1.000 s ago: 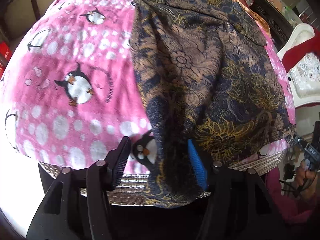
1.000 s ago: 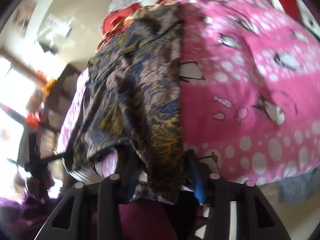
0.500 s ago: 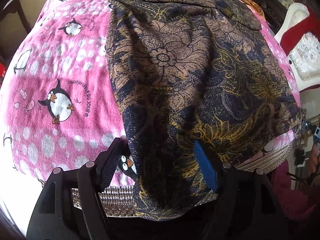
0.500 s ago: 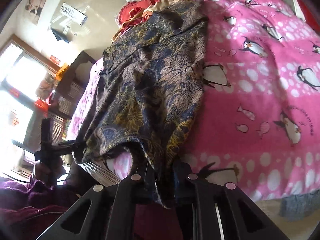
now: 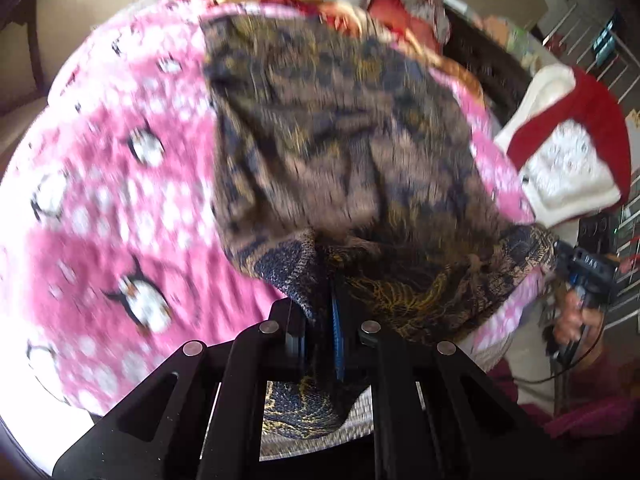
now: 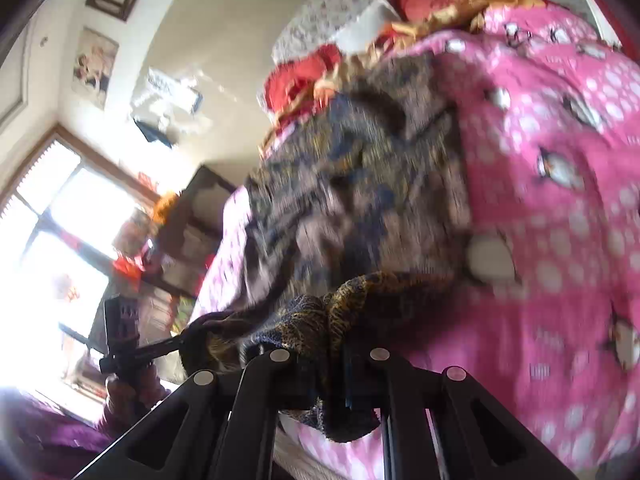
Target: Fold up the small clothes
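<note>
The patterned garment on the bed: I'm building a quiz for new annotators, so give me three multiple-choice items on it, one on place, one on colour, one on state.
1. Where does the far end of the patterned garment lie?
A. on a pink penguin blanket
B. on a wooden floor
C. in a basket

2. What are the garment's main colours?
A. white and green
B. dark blue, brown and gold
C. plain red

3. What is the left gripper doing?
A. open above the cloth
B. shut on the garment's near edge
C. holding a hanger

Key: 1 A, the pink penguin blanket shows under and beside the garment. 2 B, the floral print is dark blue, brown and gold in both views. 3 B, its jaws are closed with cloth bunched between them; the right gripper is clamped on the same edge.
</note>
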{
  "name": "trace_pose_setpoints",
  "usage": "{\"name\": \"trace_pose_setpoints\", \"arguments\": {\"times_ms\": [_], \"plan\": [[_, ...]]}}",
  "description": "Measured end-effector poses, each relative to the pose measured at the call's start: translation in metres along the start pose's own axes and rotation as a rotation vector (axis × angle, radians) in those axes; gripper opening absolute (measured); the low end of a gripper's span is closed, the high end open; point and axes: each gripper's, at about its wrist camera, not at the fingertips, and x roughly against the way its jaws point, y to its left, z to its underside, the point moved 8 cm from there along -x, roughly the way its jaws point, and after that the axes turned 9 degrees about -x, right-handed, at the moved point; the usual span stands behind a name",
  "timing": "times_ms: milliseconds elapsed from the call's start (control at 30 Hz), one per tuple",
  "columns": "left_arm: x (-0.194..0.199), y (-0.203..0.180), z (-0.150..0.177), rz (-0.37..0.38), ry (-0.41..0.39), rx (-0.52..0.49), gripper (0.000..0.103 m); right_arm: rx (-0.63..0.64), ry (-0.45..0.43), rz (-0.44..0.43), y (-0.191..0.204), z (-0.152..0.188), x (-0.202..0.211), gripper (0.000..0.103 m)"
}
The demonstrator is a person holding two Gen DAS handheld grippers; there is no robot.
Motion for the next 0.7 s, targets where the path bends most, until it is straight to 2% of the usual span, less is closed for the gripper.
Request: {"name": "trace_pose_setpoints", "arguments": {"times_ms": [133, 433, 700], "plan": [[0.010, 0.020, -0.032, -0.020, -0.060, 0.031, 0.008, -0.009, -0.073, -0.067, 0.017, -0.031, 0.001, 0.008], [0.006, 0.037, -0.111, -0.050, -0.133, -0.004, 0.008, 0.018, -0.181, -0.096, 0.041, -0.107, -0.018, 0.008], [-0.042, 0.058, -0.190, -0.089, -0.119, -0.021, 0.008, 0.041, -0.233, -0.034, 0.044, -0.190, -0.052, 0.008]]}}
